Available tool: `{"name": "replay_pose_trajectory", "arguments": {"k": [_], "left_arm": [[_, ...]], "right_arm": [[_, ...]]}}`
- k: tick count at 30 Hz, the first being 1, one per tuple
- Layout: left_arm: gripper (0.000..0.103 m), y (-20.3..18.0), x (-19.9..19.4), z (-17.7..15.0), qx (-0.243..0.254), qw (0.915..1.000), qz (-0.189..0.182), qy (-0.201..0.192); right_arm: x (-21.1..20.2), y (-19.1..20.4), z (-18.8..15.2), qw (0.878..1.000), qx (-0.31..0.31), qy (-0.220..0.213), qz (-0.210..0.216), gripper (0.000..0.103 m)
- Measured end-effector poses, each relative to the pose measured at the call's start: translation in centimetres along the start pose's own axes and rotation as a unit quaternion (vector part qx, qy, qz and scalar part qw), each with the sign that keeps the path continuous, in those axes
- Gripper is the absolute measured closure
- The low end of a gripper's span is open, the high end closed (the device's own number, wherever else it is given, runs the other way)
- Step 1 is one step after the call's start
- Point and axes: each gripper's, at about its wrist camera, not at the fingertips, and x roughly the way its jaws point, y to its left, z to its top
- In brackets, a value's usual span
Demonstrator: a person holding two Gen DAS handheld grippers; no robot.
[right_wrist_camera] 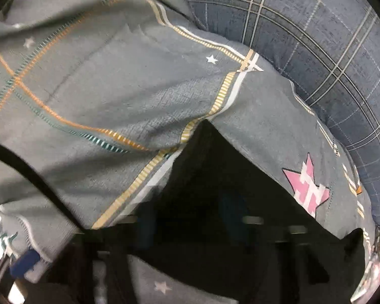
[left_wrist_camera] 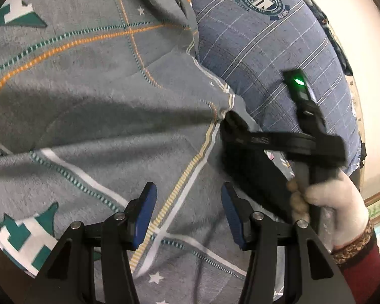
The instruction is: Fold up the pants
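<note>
The black pants (left_wrist_camera: 250, 174) hang in a dark bunch from my right gripper (left_wrist_camera: 231, 124), which a white-gloved hand (left_wrist_camera: 334, 202) holds at the right of the left wrist view. In the right wrist view the same black pants (right_wrist_camera: 215, 177) cover the lower middle and hide most of my right gripper (right_wrist_camera: 190, 202), which is blurred; its jaws look shut on the cloth. My left gripper (left_wrist_camera: 187, 210) stands open low in the left wrist view, its blue pads (left_wrist_camera: 145, 215) apart over the quilt with nothing between them.
A grey quilt (left_wrist_camera: 88, 88) with orange, teal and white stripes and star patches covers the bed. A blue plaid pillow (left_wrist_camera: 261, 45) lies at the upper right, against the quilt's edge. A black strap (right_wrist_camera: 25, 169) crosses the left of the right wrist view.
</note>
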Motion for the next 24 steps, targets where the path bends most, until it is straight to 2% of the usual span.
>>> {"name": "replay_pose_trajectory", "arguments": {"k": [2, 7, 11, 13, 14, 15, 16, 18, 21, 22, 23, 24], "left_arm": [[0.051, -0.4, 0.3, 0.6, 0.003, 1.0000, -0.005, -0.001], [0.051, -3.9, 3.0, 1.5, 0.051, 0.9985, -0.011, 0.016], [0.051, -5.3, 6.6, 2.0, 0.068, 0.9966, 0.001, 0.046], [0.051, -5.4, 8.1, 2.3, 0.065, 0.9961, 0.005, 0.058], [0.052, -5.4, 9.0, 2.5, 0.059, 0.9959, 0.004, 0.068], [0.060, -5.3, 9.5, 2.6, 0.056, 0.9960, 0.000, 0.071], [0.070, -5.3, 9.8, 2.7, 0.054, 0.9961, -0.003, 0.070], [0.080, -5.4, 10.3, 2.8, 0.052, 0.9958, -0.008, 0.075], [0.082, -5.3, 10.6, 2.8, 0.048, 0.9963, -0.007, 0.071], [0.086, -5.4, 10.8, 2.8, 0.048, 0.9964, -0.006, 0.070], [0.092, -5.6, 10.9, 2.9, 0.053, 0.9960, -0.006, 0.072], [0.097, -5.9, 10.8, 2.7, 0.058, 0.9951, -0.013, 0.079]], "right_arm": [[-1.3, -1.5, -0.6, 1.000, 0.017, -0.013, 0.018, 0.091], [-3.2, -5.2, -1.8, 0.996, 0.058, -0.038, 0.051, 0.092], [-3.6, -5.9, -1.5, 0.992, 0.076, -0.047, 0.087, 0.092], [-3.1, -5.5, -1.2, 0.989, 0.076, -0.034, 0.126, 0.088], [-2.9, -5.3, -1.2, 0.988, 0.075, -0.027, 0.129, 0.083], [-2.7, -4.7, -1.1, 0.988, 0.073, -0.022, 0.131, 0.072], [-2.4, -4.2, -1.0, 0.989, 0.069, -0.019, 0.129, 0.065], [-1.9, -3.2, -0.4, 0.993, 0.055, -0.016, 0.106, 0.047], [0.1, -1.5, 0.6, 0.997, 0.028, 0.006, 0.065, 0.041], [0.7, -0.7, 0.9, 0.999, 0.013, 0.008, 0.042, 0.040], [0.7, -0.2, 0.9, 1.000, 0.002, 0.004, 0.023, 0.047], [0.5, 0.3, 0.9, 1.000, -0.010, 0.003, 0.003, 0.066]]}}
